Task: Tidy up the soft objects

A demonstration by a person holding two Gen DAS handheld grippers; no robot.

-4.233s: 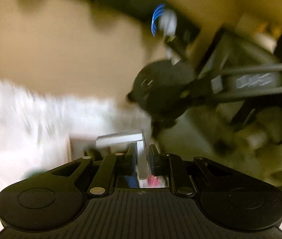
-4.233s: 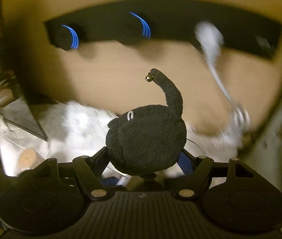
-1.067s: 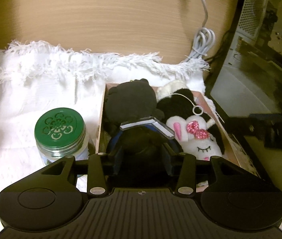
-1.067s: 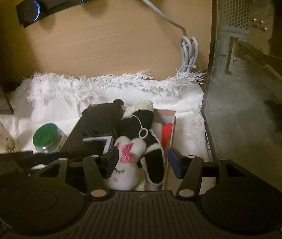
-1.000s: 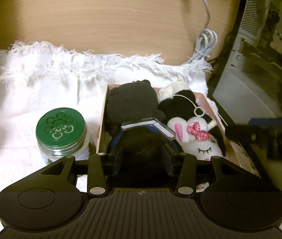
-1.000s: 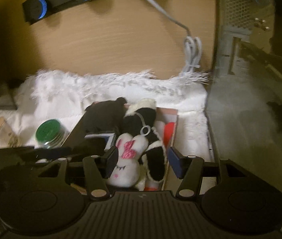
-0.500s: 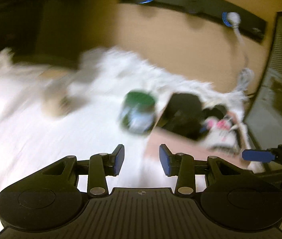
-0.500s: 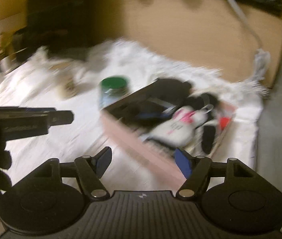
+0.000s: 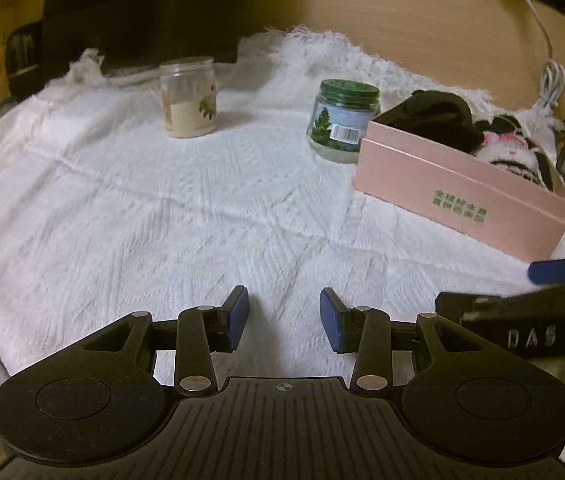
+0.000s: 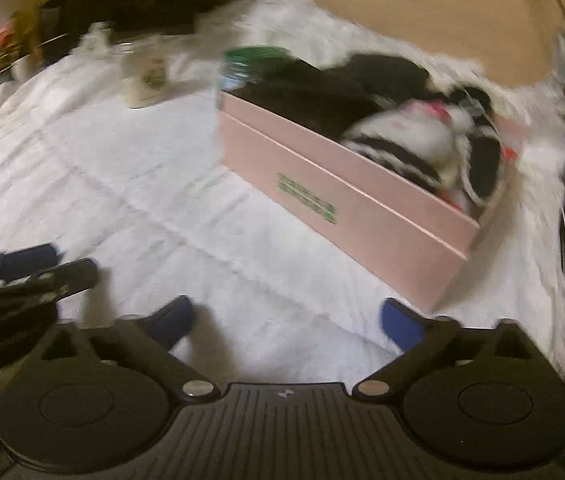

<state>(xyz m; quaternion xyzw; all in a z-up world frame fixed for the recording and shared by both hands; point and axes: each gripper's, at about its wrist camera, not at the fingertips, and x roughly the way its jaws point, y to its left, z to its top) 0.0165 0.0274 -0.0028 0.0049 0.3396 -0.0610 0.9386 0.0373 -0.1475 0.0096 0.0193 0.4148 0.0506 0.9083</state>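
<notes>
Both grippers hang empty over a white cloth (image 9: 130,200), with the soft toys packed in a pink box (image 9: 458,184) that lies ahead and to the right of them. The left gripper (image 9: 284,316) has its jaws opening with only bare cloth between them; the right gripper (image 10: 286,320) is also opening, spread wide over cloth, with nothing between its pads. The box runs long from near right to far left, its printed side facing the cameras, and its near corner sits just beside the right gripper's right fingertip, making the right hand the nearer one. Inside, a black toy (image 9: 438,114) fills the far end and a white toy (image 10: 410,136) with a pink bow and black stripes fills the near end. A green-lidded jar (image 9: 344,122) stands just beside the box's far end, and a clear jar (image 9: 190,98) stands well apart. The right view is motion-blurred, the box wall hides the toys' lower parts, and no loose toy shows on the cloth, so the sorting looks finished.
</notes>
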